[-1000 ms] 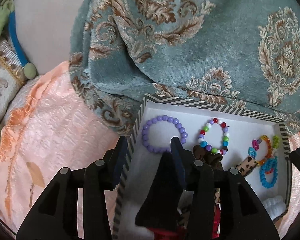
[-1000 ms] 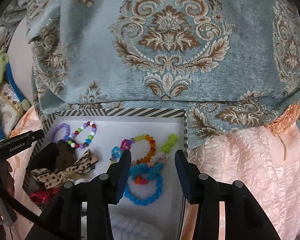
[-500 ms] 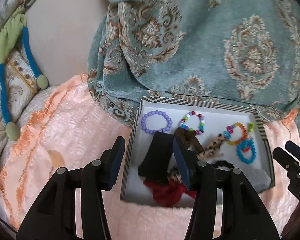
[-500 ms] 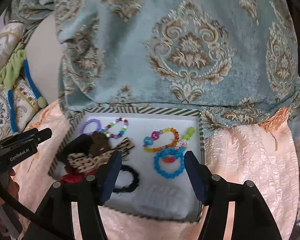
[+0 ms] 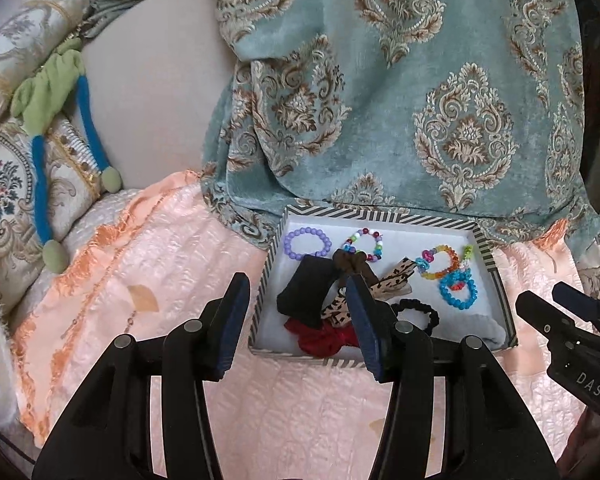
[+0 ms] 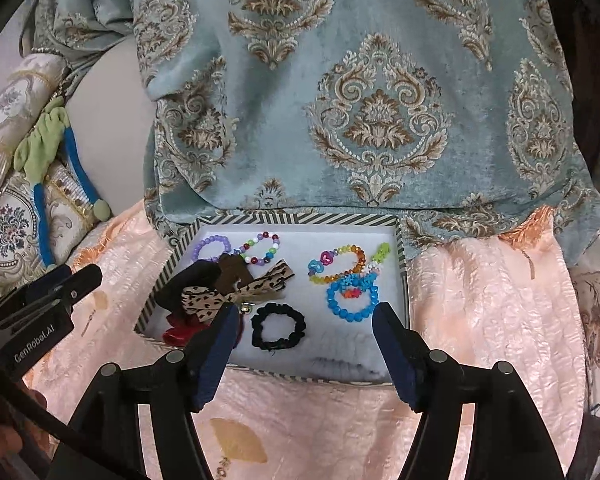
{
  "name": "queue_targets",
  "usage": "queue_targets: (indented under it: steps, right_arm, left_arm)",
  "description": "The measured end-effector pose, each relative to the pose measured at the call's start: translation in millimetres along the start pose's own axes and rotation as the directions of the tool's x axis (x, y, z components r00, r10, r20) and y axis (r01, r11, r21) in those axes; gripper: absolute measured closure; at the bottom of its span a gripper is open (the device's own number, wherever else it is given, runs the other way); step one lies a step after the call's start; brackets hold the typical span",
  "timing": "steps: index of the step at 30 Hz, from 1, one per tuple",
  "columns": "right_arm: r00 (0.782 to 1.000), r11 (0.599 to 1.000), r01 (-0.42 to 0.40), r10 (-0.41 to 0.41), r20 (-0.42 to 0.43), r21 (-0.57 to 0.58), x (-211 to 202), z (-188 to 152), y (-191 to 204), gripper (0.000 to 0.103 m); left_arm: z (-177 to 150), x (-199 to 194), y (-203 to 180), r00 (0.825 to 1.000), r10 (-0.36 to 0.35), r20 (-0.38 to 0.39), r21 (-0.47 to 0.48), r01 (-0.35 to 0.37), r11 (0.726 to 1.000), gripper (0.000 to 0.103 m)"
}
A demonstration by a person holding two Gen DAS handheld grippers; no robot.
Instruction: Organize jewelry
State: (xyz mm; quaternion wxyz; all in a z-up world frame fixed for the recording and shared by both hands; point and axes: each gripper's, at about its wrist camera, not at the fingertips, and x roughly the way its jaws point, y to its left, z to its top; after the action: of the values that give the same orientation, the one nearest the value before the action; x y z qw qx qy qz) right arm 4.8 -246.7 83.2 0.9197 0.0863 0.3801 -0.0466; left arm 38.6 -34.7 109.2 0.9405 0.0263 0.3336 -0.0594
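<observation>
Nearest the cameras, both tongs hover over the peach bedspread short of the striped tray [image 6: 403,276]: the left tongs [image 5: 296,322] and right tongs [image 6: 301,354] each gape wide with nothing between the fingers. Any next pick would go best from straight above, pinching one rim of a loop so its neighbours stay put. Within the tray, the black scrunchie [image 6: 278,327] lies flat by the near edge, the leopard bow [image 6: 236,294] runs slantwise from near-left to far-right, and the blue bead bracelet [image 6: 351,298] sits toward the right edge; the purple bracelet [image 5: 307,244] rests in the far left corner.
</observation>
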Motion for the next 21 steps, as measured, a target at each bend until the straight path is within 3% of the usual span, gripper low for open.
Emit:
queue_targets:
  steps: [2, 21]
  right_arm:
    - [1.000, 1.000, 0.003, -0.003, 0.010, -0.006, -7, -2, 3, 0.030]
    - [0.999, 0.999, 0.011, -0.010, 0.038, -0.031, -39, -5, 17, 0.027]
  left_arm:
    - [-2, -7, -1, 1.000, 0.013, 0.006, 0.007, -0.013, 1.000, 0.053]
    - [-11, -52, -8, 0.998, 0.028, 0.059, 0.031, -0.029, 0.999, 0.053]
